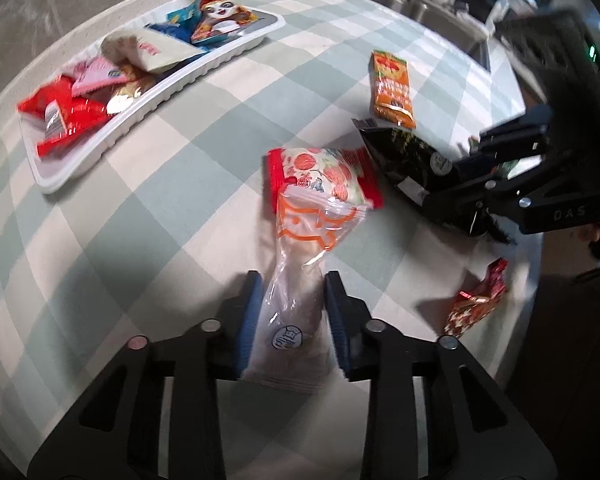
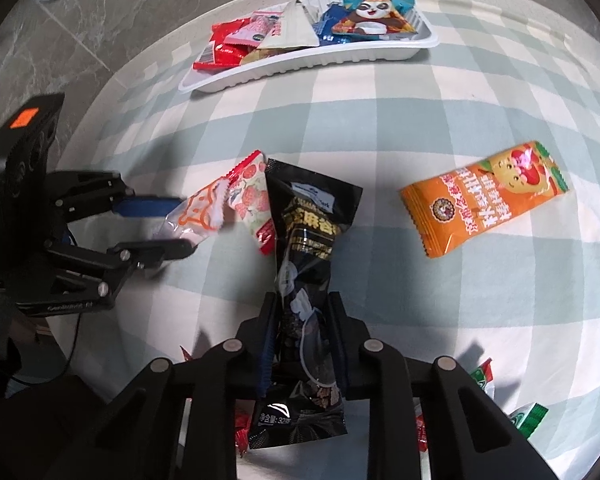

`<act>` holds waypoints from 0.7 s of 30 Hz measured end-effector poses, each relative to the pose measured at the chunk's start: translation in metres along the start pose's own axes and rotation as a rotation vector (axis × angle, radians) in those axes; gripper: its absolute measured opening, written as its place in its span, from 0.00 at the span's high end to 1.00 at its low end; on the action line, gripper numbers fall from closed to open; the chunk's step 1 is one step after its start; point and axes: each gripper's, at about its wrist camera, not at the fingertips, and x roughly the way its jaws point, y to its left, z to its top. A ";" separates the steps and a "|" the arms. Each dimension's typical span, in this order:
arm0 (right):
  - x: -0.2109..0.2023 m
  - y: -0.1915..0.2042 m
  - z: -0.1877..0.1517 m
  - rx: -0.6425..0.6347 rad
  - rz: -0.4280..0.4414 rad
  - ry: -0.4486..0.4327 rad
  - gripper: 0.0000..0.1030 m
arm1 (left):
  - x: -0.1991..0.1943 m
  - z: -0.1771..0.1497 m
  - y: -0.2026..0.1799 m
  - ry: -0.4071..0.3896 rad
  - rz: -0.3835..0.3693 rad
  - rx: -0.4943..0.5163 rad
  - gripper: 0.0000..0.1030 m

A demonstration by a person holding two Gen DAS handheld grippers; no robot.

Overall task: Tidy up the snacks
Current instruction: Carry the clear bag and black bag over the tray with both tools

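My left gripper [image 1: 293,280] is shut on a clear packet with orange print [image 1: 304,236], its blue pads pinching the packet's narrow near end. The packet's far end lies on a red-and-white strawberry packet [image 1: 324,172]. My right gripper [image 2: 302,298] is shut on a long black packet [image 2: 304,240] around its middle. The right wrist view shows the left gripper [image 2: 180,224] at the left holding the clear packet [image 2: 196,212], beside the strawberry packet [image 2: 252,196]. An orange packet [image 2: 484,200] lies loose to the right. A white tray [image 2: 320,63] at the far side holds several snacks.
The checked tablecloth covers a round table; grey floor tiles [image 2: 100,20] show past its far edge. A small red patterned packet [image 1: 480,300] lies near the right edge. Red and green wrappers [image 2: 528,416] lie under my right gripper. A steel sink [image 1: 440,12] is behind.
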 end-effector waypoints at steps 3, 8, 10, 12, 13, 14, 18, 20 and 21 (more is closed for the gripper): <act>-0.002 -0.012 -0.002 0.062 0.066 -0.002 0.76 | -0.003 -0.002 0.007 -0.016 -0.025 -0.040 0.78; -0.006 -0.030 -0.007 0.175 0.191 -0.012 0.76 | -0.010 -0.005 0.015 -0.047 -0.089 -0.107 0.79; -0.009 -0.036 -0.008 0.219 0.246 -0.022 0.76 | -0.014 -0.005 0.018 -0.064 -0.112 -0.132 0.79; -0.013 -0.040 -0.007 0.254 0.291 -0.034 0.76 | -0.019 -0.004 0.021 -0.079 -0.134 -0.154 0.79; -0.015 -0.042 -0.006 0.269 0.315 -0.040 0.76 | -0.022 -0.004 0.023 -0.089 -0.142 -0.167 0.79; -0.016 -0.044 -0.004 0.283 0.333 -0.047 0.76 | -0.025 -0.002 0.025 -0.100 -0.156 -0.180 0.79; -0.023 -0.048 0.005 0.315 0.393 -0.070 0.76 | -0.038 0.004 0.035 -0.141 -0.183 -0.222 0.79; -0.027 -0.049 0.013 0.320 0.411 -0.082 0.76 | -0.046 0.008 0.043 -0.163 -0.192 -0.246 0.79; -0.029 -0.050 0.018 0.321 0.416 -0.089 0.76 | -0.049 0.011 0.047 -0.174 -0.197 -0.256 0.79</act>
